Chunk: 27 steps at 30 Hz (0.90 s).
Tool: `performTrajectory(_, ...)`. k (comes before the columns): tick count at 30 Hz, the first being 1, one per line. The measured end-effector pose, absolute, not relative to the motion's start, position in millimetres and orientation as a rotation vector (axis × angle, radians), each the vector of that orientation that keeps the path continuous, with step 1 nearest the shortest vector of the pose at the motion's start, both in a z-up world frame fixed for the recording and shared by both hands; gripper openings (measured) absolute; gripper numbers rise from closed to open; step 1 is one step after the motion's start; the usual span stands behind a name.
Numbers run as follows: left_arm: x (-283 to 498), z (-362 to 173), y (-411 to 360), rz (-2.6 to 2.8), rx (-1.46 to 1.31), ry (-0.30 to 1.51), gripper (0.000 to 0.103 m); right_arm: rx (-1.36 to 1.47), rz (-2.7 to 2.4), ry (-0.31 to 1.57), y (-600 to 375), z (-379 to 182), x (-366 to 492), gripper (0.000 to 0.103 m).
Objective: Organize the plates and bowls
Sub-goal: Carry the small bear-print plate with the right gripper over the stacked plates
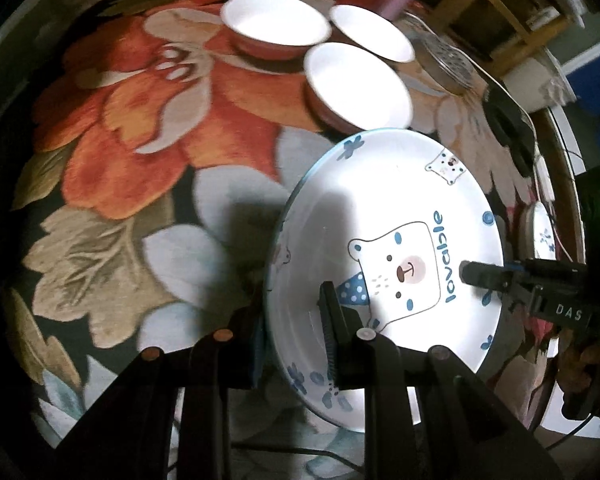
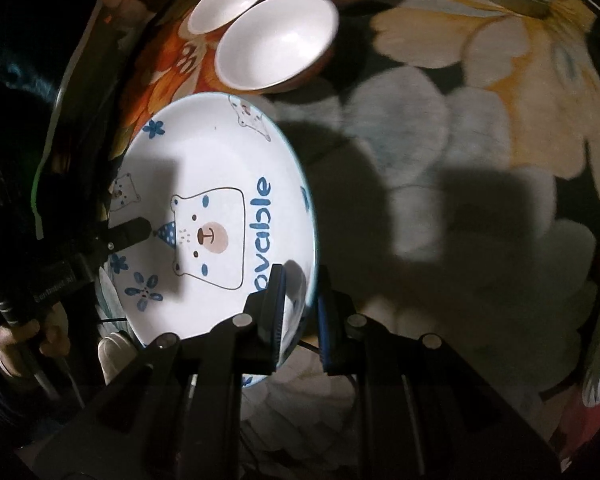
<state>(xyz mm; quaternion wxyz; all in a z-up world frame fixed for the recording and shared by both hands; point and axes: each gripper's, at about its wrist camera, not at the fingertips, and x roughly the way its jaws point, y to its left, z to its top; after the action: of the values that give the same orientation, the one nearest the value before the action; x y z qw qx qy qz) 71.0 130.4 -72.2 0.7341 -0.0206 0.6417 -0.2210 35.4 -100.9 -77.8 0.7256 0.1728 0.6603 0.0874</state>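
Gripped at opposite edges by both claws, a glossy round plate (image 1: 384, 216) is held just above a flower-patterned cloth (image 1: 140, 140), near three bowls. The plate's rim is clamped by the left gripper (image 1: 296, 344), one black ribbed finger laid on the white face and the other set under the edge; the jaws are nearly closed on it. The opposite rim is pinched likewise by the right gripper (image 2: 300, 320), its blue-padded fingers almost together, one inside the plate and one outside.

The plate is shallow and glazed white, edged with a thin blue line. A square-faced bear with a spotted blue cap is drawn at its centre, the word "lovable" is lettered in blue beside it, and small bears and blue flowers are scattered round the border.

The three bowls (image 1: 356, 84) are set close together in a cluster beyond the plate, smooth white inside and reddish-brown outside. The cloth is printed with large orange, cream and pale blue blooms on a dark ground.

A perforated metal lid (image 1: 446, 62), a white cable, wooden shelving and a second patterned plate (image 1: 542, 234) at the right are shown mainly in the left view. A hand (image 2: 24, 340) wrapped round the left gripper's handle is seen only in the right view.
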Motion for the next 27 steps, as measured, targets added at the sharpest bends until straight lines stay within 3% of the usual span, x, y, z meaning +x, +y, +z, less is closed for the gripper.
performTrajectory(27,36,-38,-37,-0.788,0.093,1.344,0.024,0.546,-0.004,1.382,-242,-33,-61,0.015)
